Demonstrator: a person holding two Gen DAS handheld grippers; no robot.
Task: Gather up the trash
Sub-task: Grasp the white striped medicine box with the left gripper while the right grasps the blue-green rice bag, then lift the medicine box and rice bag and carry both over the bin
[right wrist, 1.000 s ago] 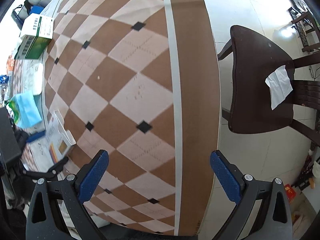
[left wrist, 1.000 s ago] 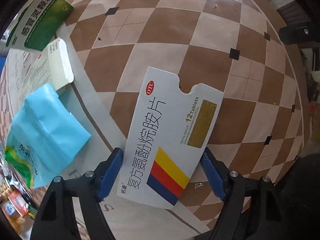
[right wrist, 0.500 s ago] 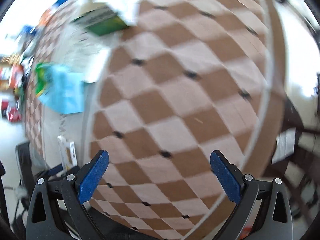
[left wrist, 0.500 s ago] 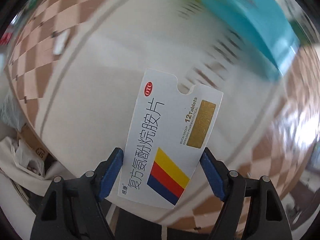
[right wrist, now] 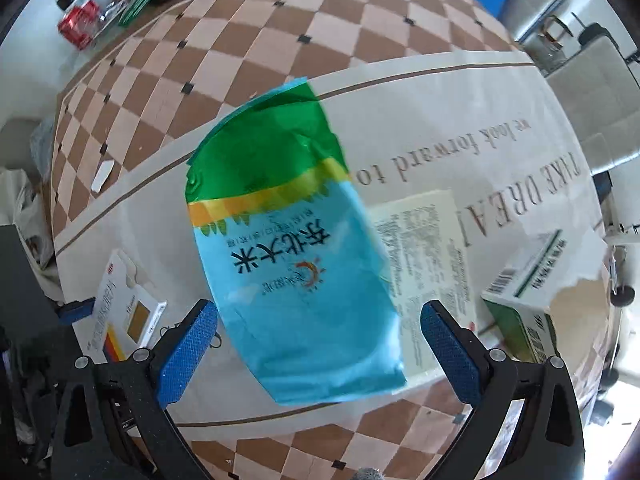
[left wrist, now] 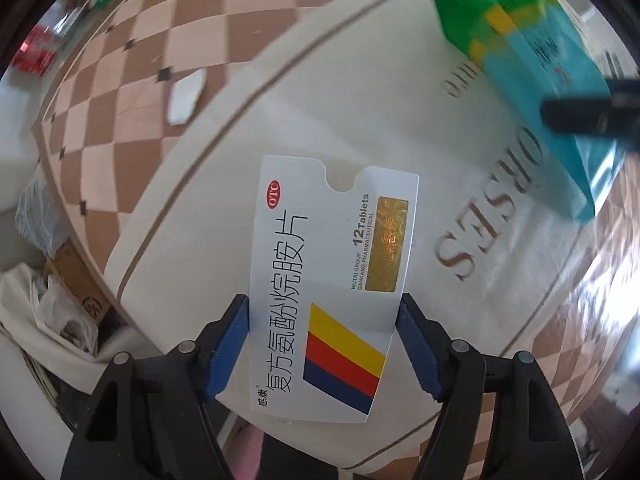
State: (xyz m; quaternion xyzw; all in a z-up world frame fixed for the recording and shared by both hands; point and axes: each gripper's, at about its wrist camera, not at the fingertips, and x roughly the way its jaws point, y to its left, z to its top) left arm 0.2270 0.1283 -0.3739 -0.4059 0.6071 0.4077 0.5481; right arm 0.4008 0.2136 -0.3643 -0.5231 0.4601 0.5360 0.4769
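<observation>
My left gripper (left wrist: 323, 346) is shut on a flattened white medicine box (left wrist: 332, 280) with yellow, red and blue stripes, held above a cream cloth (left wrist: 360, 80). The same box shows at the lower left of the right wrist view (right wrist: 128, 312). A blue and green rice bag (right wrist: 288, 248) lies on the cloth; my right gripper (right wrist: 318, 354) is open, its blue pads on either side of the bag's near end. The bag also shows at the upper right of the left wrist view (left wrist: 532, 60).
A cream leaflet box (right wrist: 428, 276) and a torn green-and-white carton (right wrist: 536, 300) lie right of the bag. A small white scrap (left wrist: 186, 96) lies on the checkered tablecloth. Cans and packets (right wrist: 80, 12) stand at the far corner. Bags and cardboard (left wrist: 52, 300) sit below the table edge.
Both grippers swung round fast. The left now faces the cream cloth and table edge, still holding the box. The right moved from the bare table side to straddle the rice bag.
</observation>
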